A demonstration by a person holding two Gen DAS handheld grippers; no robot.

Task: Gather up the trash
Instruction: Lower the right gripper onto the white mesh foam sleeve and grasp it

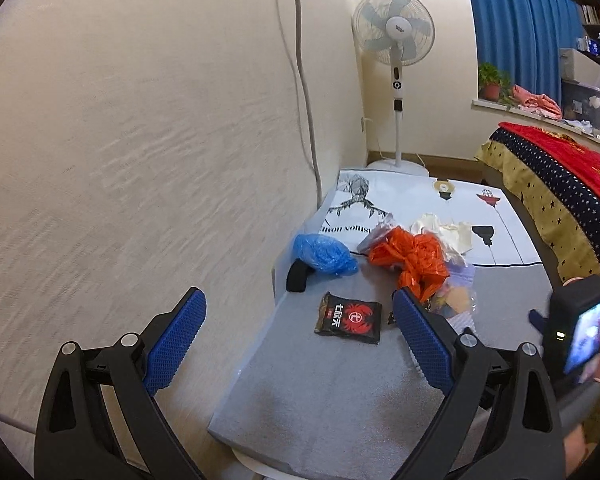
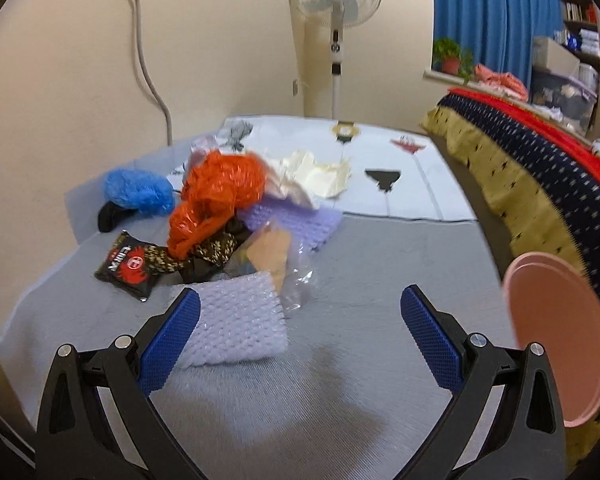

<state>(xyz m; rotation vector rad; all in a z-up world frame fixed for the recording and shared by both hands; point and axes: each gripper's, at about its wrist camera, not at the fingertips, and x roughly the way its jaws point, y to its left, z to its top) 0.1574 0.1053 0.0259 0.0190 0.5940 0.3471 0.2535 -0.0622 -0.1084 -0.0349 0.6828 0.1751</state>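
A pile of trash lies on the grey mat: a crumpled orange plastic bag, a blue plastic cover, a black snack packet, white paper, bubble wrap and clear film. My left gripper is open and empty, above the mat just short of the packet. My right gripper is open and empty, its left finger by the bubble wrap.
A pink round bin stands at the right by the bed. A wall runs close on the left. A standing fan is at the back. A white printed sheet lies beyond the pile. The right gripper's camera body shows at the right edge.
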